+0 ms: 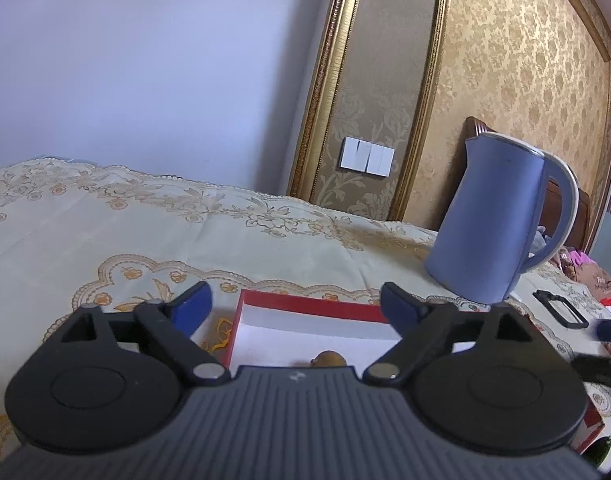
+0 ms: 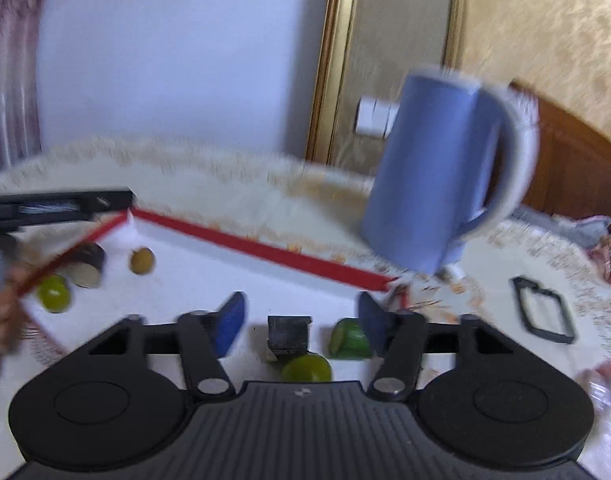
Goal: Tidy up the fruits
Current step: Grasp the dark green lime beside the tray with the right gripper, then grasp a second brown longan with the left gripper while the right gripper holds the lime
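**Next: regrip without crowding the tray**

My right gripper point(image 2: 301, 322) stands open, empty, above the tray point(image 2: 265, 254); fruits point(image 2: 307, 368) lie inside it. My left gripper point(image 1: 295, 306) is open too. I would descend squarely over one fruit, then close gently.

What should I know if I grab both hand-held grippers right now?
Left hand-held gripper: open, empty, over the red-rimmed box.
Right hand-held gripper: open, nothing pinched; a dark block lies beyond its tips.
Already in the box: olive-brown fruit, green fruit, cut dark piece, cut lime, round green fruit.
The blue kettle stands behind the box.
Left: no fruit shows outside the box; the view is blurred, so check around before stopping.
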`<state>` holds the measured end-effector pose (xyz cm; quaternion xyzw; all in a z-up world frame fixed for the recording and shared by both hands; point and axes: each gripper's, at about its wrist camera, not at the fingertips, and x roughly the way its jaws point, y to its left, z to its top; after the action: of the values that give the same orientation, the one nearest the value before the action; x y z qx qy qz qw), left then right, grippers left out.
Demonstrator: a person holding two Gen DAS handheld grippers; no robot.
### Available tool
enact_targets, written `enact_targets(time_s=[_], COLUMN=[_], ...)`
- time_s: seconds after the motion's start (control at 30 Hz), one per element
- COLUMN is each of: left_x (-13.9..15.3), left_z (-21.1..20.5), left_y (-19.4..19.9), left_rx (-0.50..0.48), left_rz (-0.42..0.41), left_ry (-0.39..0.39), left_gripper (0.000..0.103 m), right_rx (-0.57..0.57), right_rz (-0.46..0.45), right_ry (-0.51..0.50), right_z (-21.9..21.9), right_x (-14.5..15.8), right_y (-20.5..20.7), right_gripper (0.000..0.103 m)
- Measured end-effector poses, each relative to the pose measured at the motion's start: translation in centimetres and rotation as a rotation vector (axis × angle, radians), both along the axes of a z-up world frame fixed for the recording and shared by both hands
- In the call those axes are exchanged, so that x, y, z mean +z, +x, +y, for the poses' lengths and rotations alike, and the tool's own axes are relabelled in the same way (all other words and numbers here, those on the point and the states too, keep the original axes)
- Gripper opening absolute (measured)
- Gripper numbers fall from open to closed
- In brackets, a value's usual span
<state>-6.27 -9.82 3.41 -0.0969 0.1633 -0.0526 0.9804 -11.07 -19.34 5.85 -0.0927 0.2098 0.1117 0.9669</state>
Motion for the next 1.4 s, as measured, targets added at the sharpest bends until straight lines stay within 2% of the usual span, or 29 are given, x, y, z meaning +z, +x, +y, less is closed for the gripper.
enact_targets(time_s=[0.03, 0.1, 0.3, 0.33, 0.43, 0.7, 0.73, 0.77, 0.87, 1.0, 1.1, 1.2, 1.3, 1.4], left_x=[0.0, 0.1, 0.0, -0.1, -0.4, -0.8, -0.9, -0.9, -1.1, -0.4, 1.3, 1.9, 0.8, -0.7], left_z=[0.0, -0.1, -0.7, -0.9, -1.3, -2.2, -2.3, -2.3, -2.5, -2.0, -1.5, -2.0, -3.0, -3.9], left_y=[-0.1, -0.4, -0.6, -0.6, -0.7, -1.0, -1.0, -1.0, -1.0, -1.8, -3.9, -6.4, -9.2, -11.5], left_rx=[0.009, 0.018, 0.009, 0.011, 0.015, 0.005, 0.004, 0.003, 0.003, 0.025, 0.013, -0.062, -0.145, -0.214], left_rz=[-0.008, -0.03, -0.04, -0.042, -0.052, -0.079, -0.08, -0.08, -0.081, -0.119, -0.142, -0.079, 0.019, 0.115], left_ry=[-0.001, 0.0, 0.034, 0.045, 0.073, 0.12, 0.125, 0.129, 0.135, 0.1, 0.067, 0.11, 0.175, 0.203], left_gripper=[0.103, 0.103, 0.103, 0.103, 0.103, 0.103, 0.103, 0.103, 0.103, 0.103, 0.103, 0.103, 0.103, 0.103], right_rx=[-0.008, -0.024, -0.065, -0.07, -0.096, -0.082, -0.081, -0.073, -0.057, -0.055, -0.053, -0.051, -0.052, -0.052], right_rz=[-0.026, -0.043, 0.015, 0.035, 0.103, 0.153, 0.145, 0.143, 0.128, 0.136, 0.142, 0.147, 0.147, 0.147], right_ry=[0.002, 0.0, -0.006, 0.007, 0.019, 0.035, 0.043, 0.054, 0.05, 0.067, 0.083, 0.097, 0.097, 0.097], right_z=[-0.6, -1.9, -4.4, -4.6, -5.0, -4.8, -4.8, -4.9, -4.8, -5.0, -5.3, -5.5, -5.4, -5.4], right_x=[0.1, 0.0, -2.5, -3.0, -4.5, -6.5, -6.6, -6.7, -6.9, -6.8, -6.8, -6.8, -6.9, -6.9], right_y=[-1.6, -4.5, -9.2, -9.2, -8.3, -6.2, -6.1, -6.1, -6.4, -6.2, -6.1, -6.0, -6.0, -6.0], right_gripper=[0.079, 0.08, 0.08, 0.079, 0.039, 0.039, 0.037, 0.029, 0.029, 0.028, 0.029, 0.029, 0.029, 0.029])
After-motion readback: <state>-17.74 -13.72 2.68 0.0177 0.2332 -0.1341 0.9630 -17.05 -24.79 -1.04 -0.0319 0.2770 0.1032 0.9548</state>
